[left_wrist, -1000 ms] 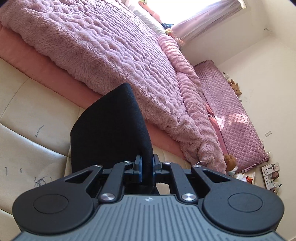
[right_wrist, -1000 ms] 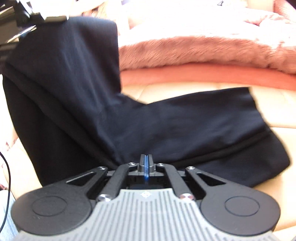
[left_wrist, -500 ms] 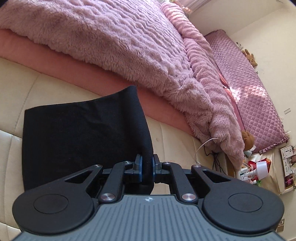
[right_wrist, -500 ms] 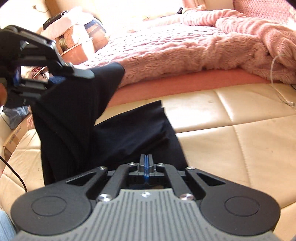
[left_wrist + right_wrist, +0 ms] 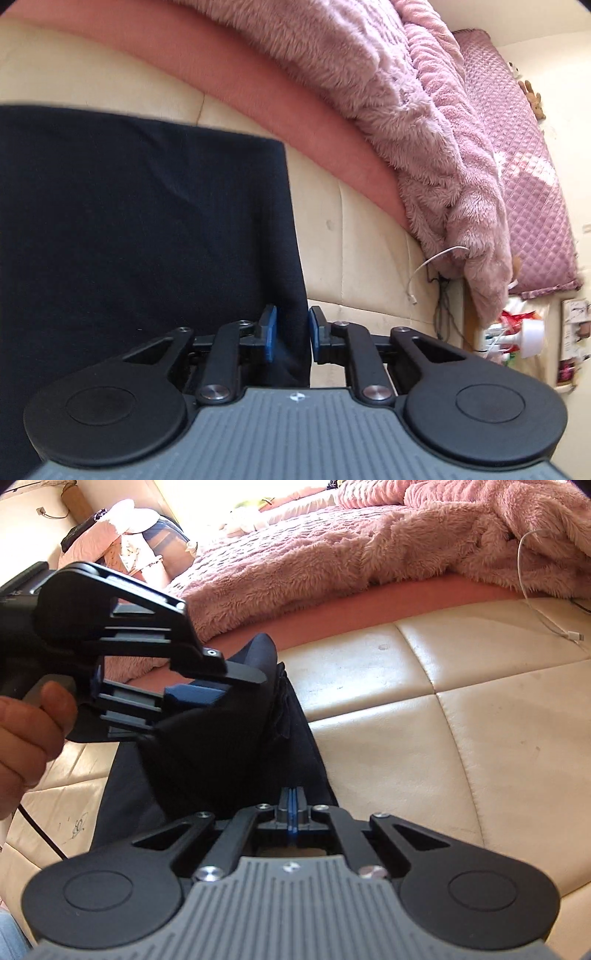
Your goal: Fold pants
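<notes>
Pants (image 5: 140, 236), black, no readable label, on cream cushion (image 5: 365, 236)

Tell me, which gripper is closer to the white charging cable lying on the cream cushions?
Hard to say. The white cable lies off to the right of both; the left gripper straddles the black pants edge, and the right gripper sits shut at their near edge.

Right of the black pants (image 5: 147, 240) you have bare cream cushion (image 5: 461, 738), a white cable (image 5: 546, 624) crossing its far right corner, pink fleece blanket (image 5: 332, 554) banked along the far edge, your left gripper (image 5: 218, 686) crowding the left side.
</notes>
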